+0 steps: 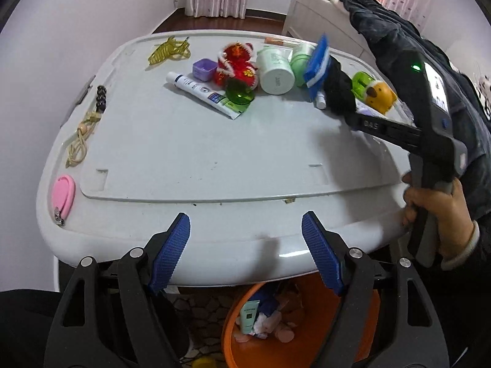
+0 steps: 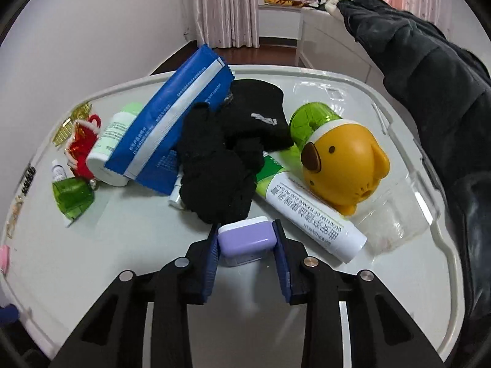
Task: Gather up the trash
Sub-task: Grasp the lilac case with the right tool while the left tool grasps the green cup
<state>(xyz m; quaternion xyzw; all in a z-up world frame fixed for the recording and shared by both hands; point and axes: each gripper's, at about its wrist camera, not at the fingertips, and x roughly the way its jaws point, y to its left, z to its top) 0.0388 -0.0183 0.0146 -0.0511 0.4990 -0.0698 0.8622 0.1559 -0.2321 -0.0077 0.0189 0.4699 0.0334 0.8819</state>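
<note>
My right gripper (image 2: pixel 245 230) is shut on a small purple box (image 2: pixel 245 240), which sits on the white lid (image 2: pixel 122 245) just in front of a black cloth (image 2: pixel 221 159). Around it lie a blue packet (image 2: pixel 172 128), a green and white tube (image 2: pixel 313 220), a yellow animal toy (image 2: pixel 343 165) and a clear plastic cup (image 2: pixel 392 220). My left gripper (image 1: pixel 245 217) is open and holds nothing; it hangs over the lid's near edge. Below it stands an orange bin (image 1: pixel 353 337) with wrappers and a small green carton (image 1: pixel 248 319) inside.
Farther back on the lid lie a toothpaste tube (image 1: pixel 205 92), a purple cup (image 1: pixel 204 69), a red ornament (image 1: pixel 236 61) and a white jar (image 1: pixel 274 70). A pink nail clipper (image 1: pixel 63 196) and a beaded cord (image 1: pixel 86 128) lie at the left rim. A hand (image 1: pixel 435 214) holds the right tool.
</note>
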